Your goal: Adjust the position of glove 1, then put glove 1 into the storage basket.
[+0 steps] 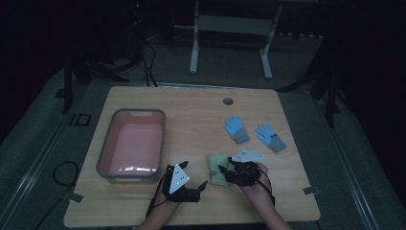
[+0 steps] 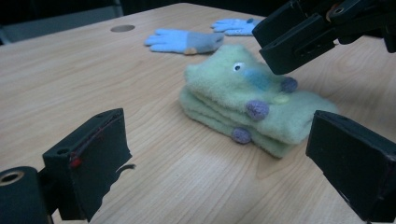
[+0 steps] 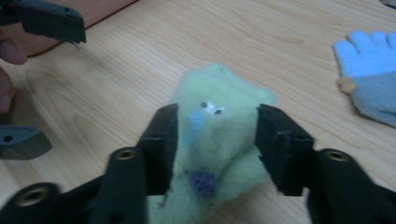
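The folded green socks (image 2: 247,109) lie on the table (image 1: 191,120), just right of the pink bin (image 1: 131,143), with the right gripper (image 3: 217,140) hanging over them, its jaws spread to either side of the fleece and, as far as I can tell, not pressing it. The left gripper (image 2: 219,158) waits wide open and empty on the near side. If the right one closes from this height it may pinch only the top layer, so the fold could slide apart when lifted.
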`<state>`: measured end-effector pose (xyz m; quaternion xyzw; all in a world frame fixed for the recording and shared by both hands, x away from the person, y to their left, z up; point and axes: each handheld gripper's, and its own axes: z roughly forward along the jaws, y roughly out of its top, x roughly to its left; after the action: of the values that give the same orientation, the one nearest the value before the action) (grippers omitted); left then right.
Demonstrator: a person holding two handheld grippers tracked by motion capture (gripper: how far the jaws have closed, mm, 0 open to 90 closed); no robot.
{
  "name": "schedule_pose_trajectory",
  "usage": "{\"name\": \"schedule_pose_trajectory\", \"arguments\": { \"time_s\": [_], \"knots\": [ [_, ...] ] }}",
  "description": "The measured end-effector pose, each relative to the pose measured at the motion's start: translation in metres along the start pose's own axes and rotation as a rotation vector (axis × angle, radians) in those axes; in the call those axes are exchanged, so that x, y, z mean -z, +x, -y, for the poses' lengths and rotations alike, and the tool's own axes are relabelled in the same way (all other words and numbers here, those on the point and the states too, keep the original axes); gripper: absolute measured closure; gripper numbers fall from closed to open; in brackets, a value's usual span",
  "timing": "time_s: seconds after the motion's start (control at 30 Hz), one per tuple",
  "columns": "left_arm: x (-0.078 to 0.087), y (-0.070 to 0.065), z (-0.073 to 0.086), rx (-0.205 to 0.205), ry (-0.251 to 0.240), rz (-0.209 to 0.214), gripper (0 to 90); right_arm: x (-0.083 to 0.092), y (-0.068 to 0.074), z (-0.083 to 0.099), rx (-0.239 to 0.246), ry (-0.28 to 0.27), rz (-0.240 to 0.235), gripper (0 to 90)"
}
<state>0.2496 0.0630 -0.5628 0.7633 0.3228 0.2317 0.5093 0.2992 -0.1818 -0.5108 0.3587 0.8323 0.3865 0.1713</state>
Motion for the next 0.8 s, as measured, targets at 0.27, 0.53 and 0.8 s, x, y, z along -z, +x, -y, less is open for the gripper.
{"name": "schedule_pose_trajectory", "arguments": {
  "time_s": [0.27,0.53,0.8],
  "knots": [
    [-0.001,-0.013,-0.005,-0.062,0.071,0.034,5.4,-0.001,-0.012,0.005,-0.030,0.002,-0.074,15.9],
    [-0.002,-0.012,-0.012,-0.001,0.079,0.165,5.4,0.008,-0.028,0.007,0.003,-0.014,-0.121,15.9],
    [-0.001,-0.016,-0.023,-0.100,0.111,0.241,5.9,0.015,-0.041,-0.002,-0.064,-0.014,-0.096,11.6]
  ]
}}
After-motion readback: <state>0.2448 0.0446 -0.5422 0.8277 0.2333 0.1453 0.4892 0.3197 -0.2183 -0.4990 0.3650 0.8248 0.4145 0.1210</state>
